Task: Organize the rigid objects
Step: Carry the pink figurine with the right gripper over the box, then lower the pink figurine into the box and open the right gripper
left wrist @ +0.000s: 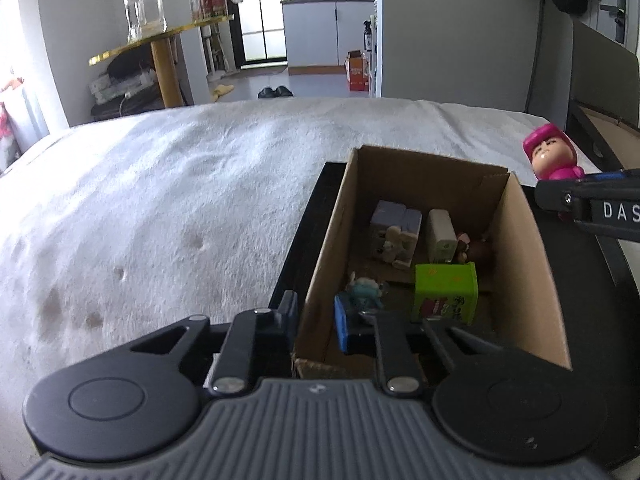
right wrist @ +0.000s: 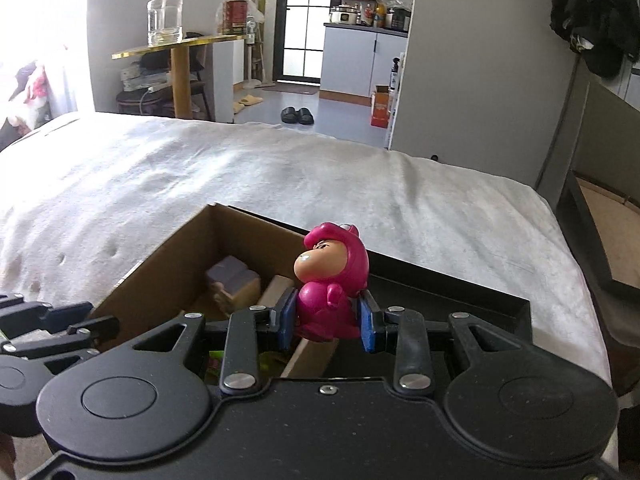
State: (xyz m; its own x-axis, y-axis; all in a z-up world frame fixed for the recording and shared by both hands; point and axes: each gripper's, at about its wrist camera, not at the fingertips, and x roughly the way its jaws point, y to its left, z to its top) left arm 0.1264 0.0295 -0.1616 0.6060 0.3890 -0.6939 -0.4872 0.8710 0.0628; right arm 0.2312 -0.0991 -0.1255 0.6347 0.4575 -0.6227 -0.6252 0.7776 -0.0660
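Box (left wrist: 320, 248) on tray (right wrist: 460, 300) on bed (left wrist: 160, 200); figurine (right wrist: 328, 292) right of box.

Daylight flooded both views from a window at the far left, where the frame burned out to pure white in glare. The white fleecy blanket on the bed (left wrist: 168, 200) was bright on its left side and greyer towards the right. A glazed balcony door (right wrist: 304, 20) in the background added a second, softer light. The inside of the open brown cardboard box (left wrist: 516, 264) lay in shadow, its contents dim and slightly soft. Fisheye distortion bent the bed edge and walls into curves. The glossy pink hooded toy figurine (right wrist: 328, 296) showed small highlights and stayed reasonably sharp.
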